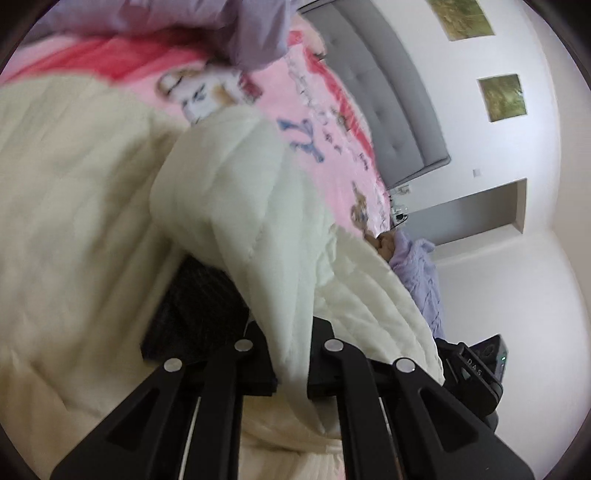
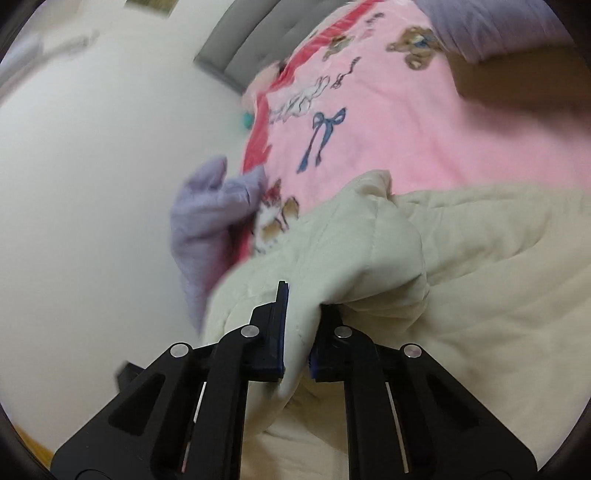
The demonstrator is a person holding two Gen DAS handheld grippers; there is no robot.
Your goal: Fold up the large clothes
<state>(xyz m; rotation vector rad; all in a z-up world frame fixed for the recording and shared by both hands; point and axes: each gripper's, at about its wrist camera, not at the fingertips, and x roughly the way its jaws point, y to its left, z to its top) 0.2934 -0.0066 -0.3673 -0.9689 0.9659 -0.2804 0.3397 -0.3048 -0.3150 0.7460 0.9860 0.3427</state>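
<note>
A large cream quilted garment point(image 1: 92, 221) lies over a pink blanket on a bed. In the left wrist view a thick fold of it rises up between the black fingers, and my left gripper point(image 1: 291, 354) is shut on that fold. In the right wrist view the same cream garment point(image 2: 480, 277) bunches into a rounded lump just ahead of my right gripper point(image 2: 297, 332). That gripper is shut on a pinched edge of the cloth, with its blue pads point(image 2: 281, 332) pressed against it. Both views are blurred.
The pink blanket point(image 1: 325, 122) point(image 2: 388, 122) has bear and bow prints and a red border. Lavender knitted cloth point(image 2: 207, 221) point(image 1: 421, 273) hangs at the bed's edge, and more lies at the far end point(image 1: 255, 33). A grey padded headboard point(image 1: 384, 103) and white walls stand behind. The other unit's black housing point(image 1: 476, 369) is close on the right.
</note>
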